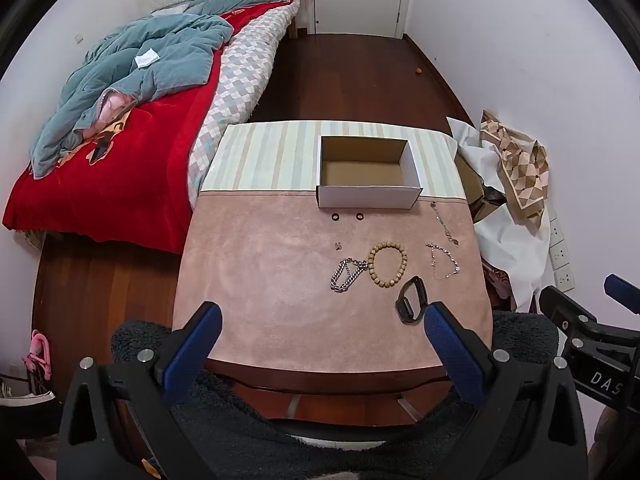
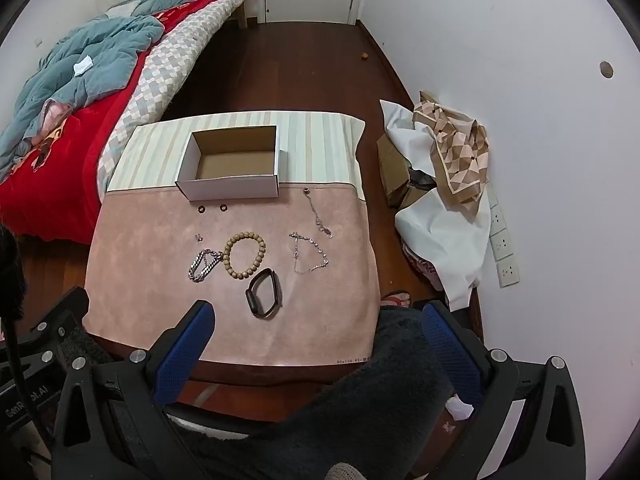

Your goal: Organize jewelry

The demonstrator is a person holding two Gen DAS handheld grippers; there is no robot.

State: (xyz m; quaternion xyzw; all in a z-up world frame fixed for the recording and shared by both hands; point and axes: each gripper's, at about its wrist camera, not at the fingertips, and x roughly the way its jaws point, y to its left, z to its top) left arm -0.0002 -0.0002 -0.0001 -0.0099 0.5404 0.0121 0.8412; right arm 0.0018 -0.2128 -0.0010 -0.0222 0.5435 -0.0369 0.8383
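Note:
An open, empty white cardboard box (image 1: 368, 196) (image 2: 232, 190) stands at the back of a pink mat (image 1: 260, 280) (image 2: 152, 280). In front of it lie two small dark rings (image 1: 347, 216) (image 2: 212, 208), a wooden bead bracelet (image 1: 387, 265) (image 2: 244, 255), a silver chain bracelet (image 1: 347, 274) (image 2: 204, 265), a black band (image 1: 411, 299) (image 2: 263, 293), a thin chain (image 1: 445, 225) (image 2: 317, 214) and a crystal necklace (image 1: 443, 261) (image 2: 310, 253). My left gripper (image 1: 322, 320) and right gripper (image 2: 316, 320) are both open and empty above the table's near edge.
A bed (image 1: 120, 152) with a red blanket and blue quilt stands to the left. A pile of white cloth, a patterned scarf (image 2: 456, 152) and cardboard lies against the right wall. Dark wooden floor (image 1: 352, 80) runs behind the table.

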